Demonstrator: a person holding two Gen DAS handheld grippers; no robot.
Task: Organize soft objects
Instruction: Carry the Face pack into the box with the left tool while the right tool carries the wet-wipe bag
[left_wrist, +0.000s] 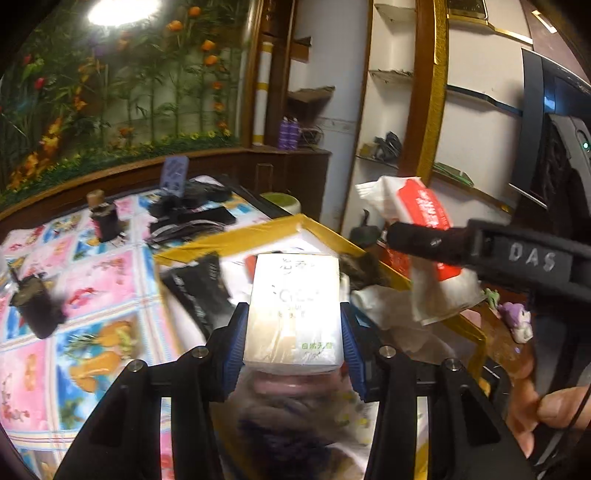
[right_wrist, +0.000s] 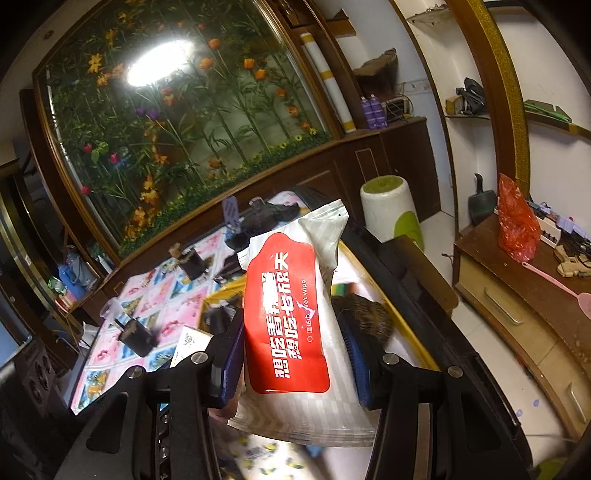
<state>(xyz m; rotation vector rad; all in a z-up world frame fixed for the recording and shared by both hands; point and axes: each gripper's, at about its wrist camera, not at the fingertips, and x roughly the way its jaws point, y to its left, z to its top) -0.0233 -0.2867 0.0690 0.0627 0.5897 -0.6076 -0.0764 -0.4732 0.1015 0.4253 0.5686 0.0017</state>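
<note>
My left gripper (left_wrist: 293, 325) is shut on a white tissue pack (left_wrist: 293, 306) with green print, held above a cardboard box (left_wrist: 321, 230) with yellow tape on its rim. My right gripper (right_wrist: 291, 343) is shut on a red-and-white wet wipe pack (right_wrist: 291, 317), lifted above the same box (right_wrist: 218, 291). In the left wrist view the right gripper (left_wrist: 406, 240) comes in from the right holding the wet wipe pack (left_wrist: 424, 210) over the box's right side. Dark soft items (left_wrist: 207, 280) and white paper lie inside the box.
The table has a colourful cartoon cloth (left_wrist: 99, 273). Two dark cups (left_wrist: 37, 306) (left_wrist: 105, 218) and dark items (left_wrist: 192, 210) stand on it. A purple plush (left_wrist: 517, 317) lies right of the box. A white-green stool (right_wrist: 391, 210) and a wooden cabinet (right_wrist: 517, 295) stand to the right.
</note>
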